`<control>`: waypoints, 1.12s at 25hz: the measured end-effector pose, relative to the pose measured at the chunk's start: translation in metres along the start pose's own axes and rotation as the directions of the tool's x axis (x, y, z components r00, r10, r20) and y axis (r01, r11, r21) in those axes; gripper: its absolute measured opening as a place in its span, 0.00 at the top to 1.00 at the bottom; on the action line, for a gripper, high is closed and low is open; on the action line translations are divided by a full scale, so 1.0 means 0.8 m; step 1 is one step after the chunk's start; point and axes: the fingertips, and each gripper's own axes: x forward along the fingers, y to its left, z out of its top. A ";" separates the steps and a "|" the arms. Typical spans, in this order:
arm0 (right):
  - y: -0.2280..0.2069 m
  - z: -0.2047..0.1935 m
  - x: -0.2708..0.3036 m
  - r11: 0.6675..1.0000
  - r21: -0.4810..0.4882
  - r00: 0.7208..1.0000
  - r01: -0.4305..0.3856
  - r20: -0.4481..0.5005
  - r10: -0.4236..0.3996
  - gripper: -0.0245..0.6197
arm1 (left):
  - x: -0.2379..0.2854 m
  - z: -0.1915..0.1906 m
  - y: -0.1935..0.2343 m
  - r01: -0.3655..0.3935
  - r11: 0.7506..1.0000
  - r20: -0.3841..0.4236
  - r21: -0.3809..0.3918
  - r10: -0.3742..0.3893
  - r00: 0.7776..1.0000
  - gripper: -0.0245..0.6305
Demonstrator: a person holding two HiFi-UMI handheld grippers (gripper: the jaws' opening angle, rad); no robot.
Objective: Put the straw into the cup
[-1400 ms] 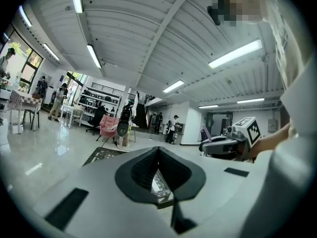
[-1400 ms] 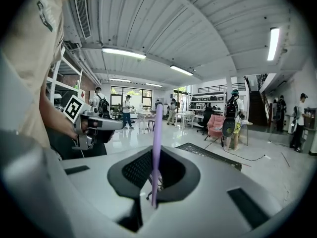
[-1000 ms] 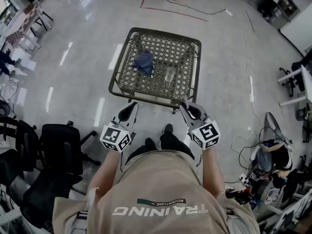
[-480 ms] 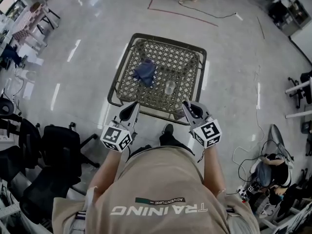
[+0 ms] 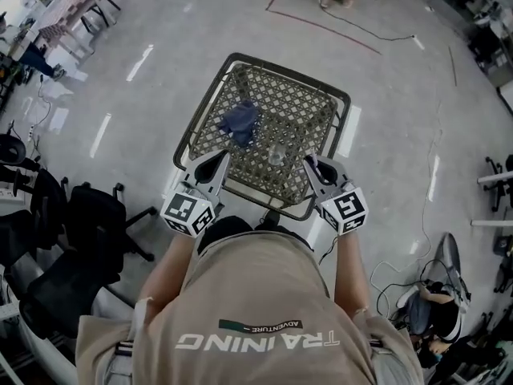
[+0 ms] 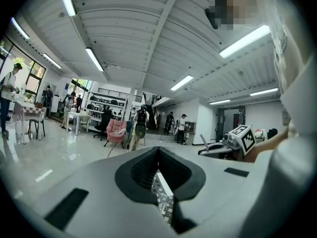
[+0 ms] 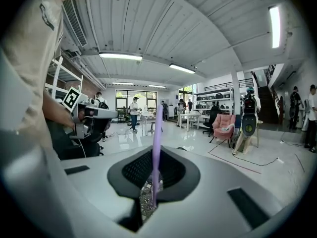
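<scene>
head view looks down past our beige shirt (image 5: pixel 256 295) at a small square table (image 5: pixel 300 111) with a woven lattice top and a dark metal frame, standing on a glossy grey floor (image 5: pixel 120 79). on the table lie a crumpled blue cloth (image 5: pixel 240 121) and, nearer to us, an upright clear plastic cup (image 5: pixel 276 152). our left gripper (image 5: pixel 216 161) and right gripper (image 5: pixel 313 167) reach over the near edge of the table, one on each side of the cup, neither touching it. in the right gripper view the fingers pinch a thin lilac straw (image 7: pixel 156 148), which stands up from between them; it is outside the cup, off to the cup's right. in the left gripper view the fingers are pressed together with nothing held, only a sliver of the lattice showing below them. black office chairs (image 5: pixel 80 239) stand on the floor to our left.
</scene>
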 end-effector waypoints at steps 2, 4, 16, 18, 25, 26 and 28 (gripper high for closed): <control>-0.009 0.000 0.006 1.000 0.005 1.000 -0.006 0.005 0.006 0.91 | 0.007 -0.004 0.002 -0.001 1.000 -0.018 0.004 0.001 1.000 0.94; -0.015 0.001 0.012 1.000 0.011 1.000 -0.013 0.012 0.013 0.91 | 0.014 -0.004 0.003 0.003 1.000 -0.027 0.009 -0.003 1.000 0.94; -0.011 0.032 0.062 0.997 -0.036 0.998 -0.062 -0.005 0.061 0.91 | 0.051 0.037 0.033 0.041 0.999 0.032 0.022 -0.042 0.999 0.94; -0.013 0.033 0.067 0.998 -0.032 0.998 -0.060 -0.005 0.060 0.91 | 0.055 0.041 0.036 0.050 0.998 0.039 0.023 -0.051 0.998 0.94; -0.016 0.000 0.104 0.998 -0.005 0.998 -0.067 -0.007 0.067 0.91 | 0.049 0.042 0.057 0.032 0.999 0.041 0.020 -0.033 0.999 0.94; -0.015 -0.007 0.109 0.997 -0.005 0.997 -0.071 -0.018 0.071 0.91 | 0.045 0.039 0.060 0.023 1.000 0.036 0.012 -0.023 0.999 0.94; -0.013 -0.020 0.118 0.997 -0.003 0.997 -0.075 -0.036 0.075 0.91 | 0.035 0.036 0.068 0.002 1.000 0.036 0.000 -0.002 0.999 0.94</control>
